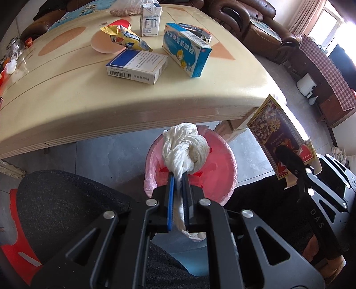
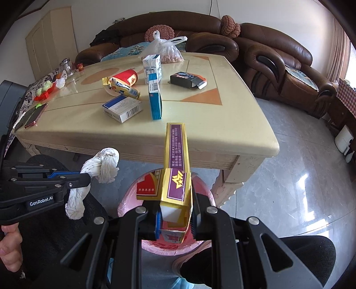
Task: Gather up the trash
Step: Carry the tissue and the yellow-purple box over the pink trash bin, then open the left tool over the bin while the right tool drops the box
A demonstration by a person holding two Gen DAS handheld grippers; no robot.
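My left gripper [image 1: 179, 177] is shut on a crumpled white tissue [image 1: 184, 146], which hangs over a trash bin with a pink liner [image 1: 224, 169] on the floor below the table edge. My right gripper [image 2: 175, 213] is shut on a long gold and purple carton [image 2: 176, 155], held above the same bin [image 2: 131, 200]. From the right wrist the left gripper [image 2: 86, 176] and its tissue [image 2: 104, 164] appear at the left. The table [image 1: 66, 93] holds a white and blue box [image 1: 138, 65], a blue box [image 1: 187, 49], a snack wrapper [image 1: 126, 37] and a milk carton [image 1: 150, 20].
A black box [image 2: 188, 80], a red cup [image 2: 126, 76], a plastic bag [image 2: 164, 49], a phone [image 2: 35, 115] and a jar [image 2: 66, 64] are on the table too. Brown sofas [image 2: 278, 60] stand behind. The person's knees flank the bin; a red stool [image 1: 15, 233] is at the left.
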